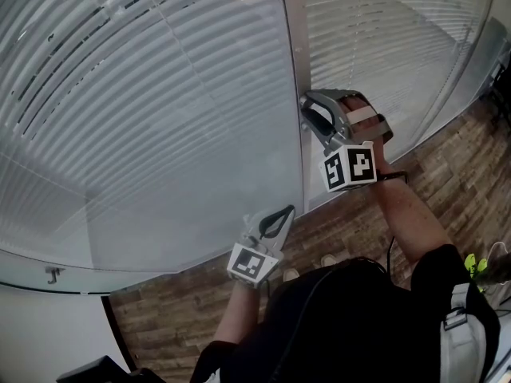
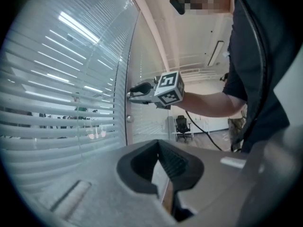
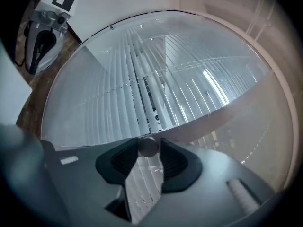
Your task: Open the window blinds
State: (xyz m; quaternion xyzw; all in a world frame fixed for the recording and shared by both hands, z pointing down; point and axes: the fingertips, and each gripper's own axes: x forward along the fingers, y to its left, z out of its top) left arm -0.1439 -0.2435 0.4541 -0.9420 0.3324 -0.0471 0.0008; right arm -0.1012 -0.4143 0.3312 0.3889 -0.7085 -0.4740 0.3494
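Blinds (image 1: 160,94) hang shut behind the glass of two panes. Their thin slats run level, long axis along the window's width. In the left gripper view the slats of the near pane stand slightly apart, and the room beyond shows through in narrow strips.

Between the two panes stands an upright frame (image 1: 291,70). A small round knob (image 3: 147,146) sits on it, its axis pointing straight out from the frame. In the right gripper view it is seen end-on.

The right gripper (image 1: 305,110) points level at the frame. Its jaws stand fairly wide with the knob between their tips, and both pads press on the knob's sides. A hand (image 1: 363,122) holds this gripper from behind, with the marker cube just below.

The left gripper (image 1: 289,210) hangs lower, near the pane's bottom edge and well apart from the knob. It also points level toward the glass, its jaw tips together with nothing between them. Wood floor (image 1: 351,230) shows below the window.
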